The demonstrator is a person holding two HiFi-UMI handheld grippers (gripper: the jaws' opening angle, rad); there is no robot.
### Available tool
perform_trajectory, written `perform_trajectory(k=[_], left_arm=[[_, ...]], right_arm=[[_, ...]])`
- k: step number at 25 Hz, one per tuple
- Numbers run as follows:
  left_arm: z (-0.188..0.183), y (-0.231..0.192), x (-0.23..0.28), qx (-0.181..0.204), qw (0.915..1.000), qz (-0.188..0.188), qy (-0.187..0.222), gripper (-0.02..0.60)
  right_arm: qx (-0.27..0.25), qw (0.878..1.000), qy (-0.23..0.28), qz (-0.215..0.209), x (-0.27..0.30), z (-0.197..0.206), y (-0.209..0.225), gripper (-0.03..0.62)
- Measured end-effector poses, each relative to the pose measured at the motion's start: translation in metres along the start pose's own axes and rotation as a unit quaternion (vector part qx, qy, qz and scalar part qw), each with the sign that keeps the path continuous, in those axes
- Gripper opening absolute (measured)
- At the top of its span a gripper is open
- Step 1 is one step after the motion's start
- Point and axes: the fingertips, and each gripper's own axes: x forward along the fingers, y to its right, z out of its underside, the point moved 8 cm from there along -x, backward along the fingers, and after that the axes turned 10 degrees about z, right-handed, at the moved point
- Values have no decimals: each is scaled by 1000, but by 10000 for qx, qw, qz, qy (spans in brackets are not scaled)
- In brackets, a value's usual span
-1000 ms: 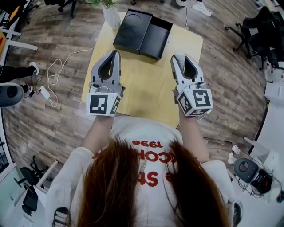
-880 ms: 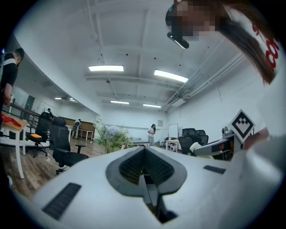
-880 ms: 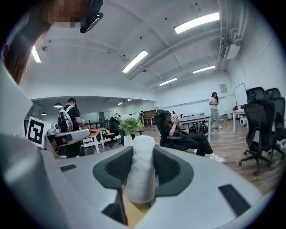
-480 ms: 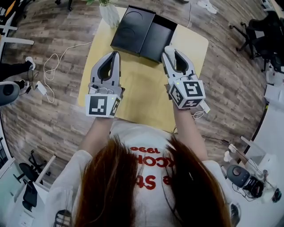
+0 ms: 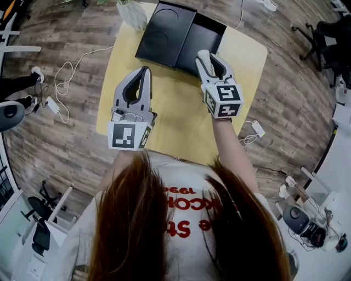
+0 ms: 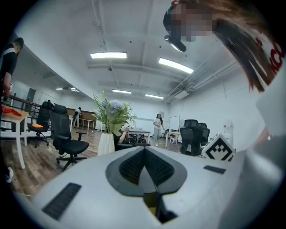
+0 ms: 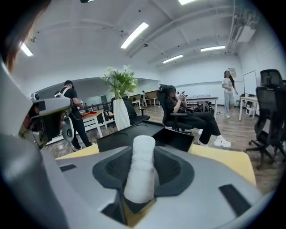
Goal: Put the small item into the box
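An open black box (image 5: 204,39) lies at the far side of the yellow table (image 5: 175,118), its lid (image 5: 163,32) flat beside it on the left. My right gripper (image 5: 206,55) hovers just in front of the box, shut on a small white cylinder (image 7: 139,172) that stands upright between its jaws. Past it in the right gripper view I see the box (image 7: 175,137) close ahead. My left gripper (image 5: 145,71) is held over the table's left half, shut with nothing in it; its jaws meet in the left gripper view (image 6: 144,151).
A white vase with flowers (image 5: 130,13) stands at the table's far left corner, next to the lid. White cables (image 5: 64,88) lie on the wooden floor at the left, and a charger (image 5: 255,129) at the right. Office chairs and people are farther off in the room.
My right gripper has moved forward and to the left with the white cylinder, up to the box's near edge. The left gripper has hardly shifted.
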Motion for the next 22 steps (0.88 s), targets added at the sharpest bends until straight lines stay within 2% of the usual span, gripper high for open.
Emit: perform_trajectory(k=[3,6,9,15,22], left_arm=[[4,-1,-1,-5,10000,-26,-53,6],[6,0,-2,-15,10000,-15,-85,6],[6,2,-2,-22,10000,-17,-90,6],[-2,2,-2,24,10000,14,24,6],[-23,7,-1,152,9995,118,267,7]], right_arm=[[-90,9999,-101,19,8,8,0,155],[-75,9997,-251,-31,13,15,-1,191],[-65,9997,-240,-5,10,16,0,191],[-85,9997,209,95,-16,-4,2,34],[78,9956,913,171,-64,-45,8,8]])
